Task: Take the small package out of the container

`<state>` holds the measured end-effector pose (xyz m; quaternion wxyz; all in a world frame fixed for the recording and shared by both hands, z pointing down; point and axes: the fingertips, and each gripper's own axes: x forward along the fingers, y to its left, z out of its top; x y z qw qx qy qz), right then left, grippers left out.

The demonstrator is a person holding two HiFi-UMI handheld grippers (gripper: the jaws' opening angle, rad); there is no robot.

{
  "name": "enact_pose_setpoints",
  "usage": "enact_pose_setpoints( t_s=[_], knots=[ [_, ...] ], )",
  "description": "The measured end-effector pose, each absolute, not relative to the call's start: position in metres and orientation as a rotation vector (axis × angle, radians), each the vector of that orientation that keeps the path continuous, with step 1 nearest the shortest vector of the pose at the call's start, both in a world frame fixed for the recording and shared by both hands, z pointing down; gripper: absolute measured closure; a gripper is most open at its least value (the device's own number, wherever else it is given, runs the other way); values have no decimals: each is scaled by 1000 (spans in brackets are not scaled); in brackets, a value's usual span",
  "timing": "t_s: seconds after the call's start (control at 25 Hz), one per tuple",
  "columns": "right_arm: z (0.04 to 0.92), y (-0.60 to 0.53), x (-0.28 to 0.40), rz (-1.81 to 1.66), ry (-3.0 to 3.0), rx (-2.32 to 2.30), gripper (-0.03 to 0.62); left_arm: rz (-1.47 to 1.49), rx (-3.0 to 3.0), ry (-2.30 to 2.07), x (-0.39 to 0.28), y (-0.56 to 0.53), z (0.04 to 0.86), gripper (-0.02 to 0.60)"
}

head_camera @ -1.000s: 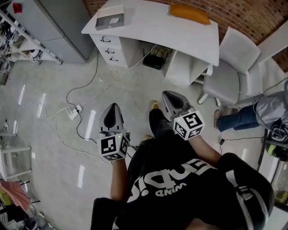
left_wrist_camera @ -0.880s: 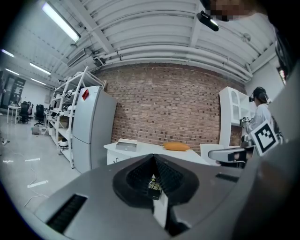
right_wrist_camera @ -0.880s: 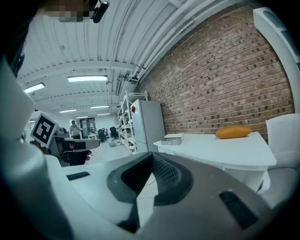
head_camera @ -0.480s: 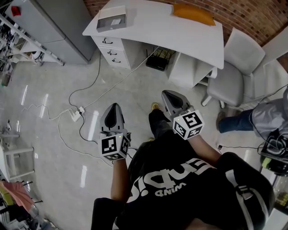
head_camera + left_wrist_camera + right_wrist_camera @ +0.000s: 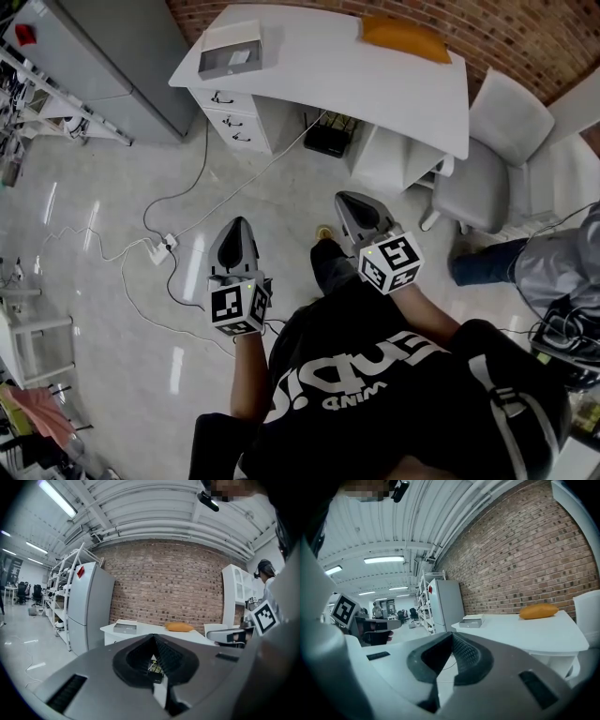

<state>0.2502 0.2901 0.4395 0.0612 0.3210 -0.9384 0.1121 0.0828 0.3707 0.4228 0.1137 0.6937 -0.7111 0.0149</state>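
Observation:
A grey open-topped container (image 5: 228, 56) with a small pale item inside sits at the left end of the white desk (image 5: 375, 84). It also shows as a grey container (image 5: 125, 628) in the left gripper view and a grey container (image 5: 471, 622) in the right gripper view. An orange package (image 5: 405, 37) lies at the desk's far right. My left gripper (image 5: 236, 225) and right gripper (image 5: 351, 199) are held level over the floor, well short of the desk. Both are shut and hold nothing.
A white chair (image 5: 497, 159) stands right of the desk, with a seated person (image 5: 553, 262) beyond it. A grey cabinet (image 5: 112, 56) and shelving stand at the left. A power strip (image 5: 157, 249) and cables lie on the floor ahead.
The desk and floor have slid down the head view, so I have moved nearer the desk. Both grippers keep their pose and stay shut.

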Motion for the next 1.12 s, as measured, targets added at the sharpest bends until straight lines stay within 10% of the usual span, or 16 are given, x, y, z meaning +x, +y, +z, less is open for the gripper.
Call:
enact_pose_setpoints(
  t_s=[1.12],
  knots=[
    [422,111,212,329,-2882,822,595,21,1927,-2183,58,212,405,575]
  ],
)
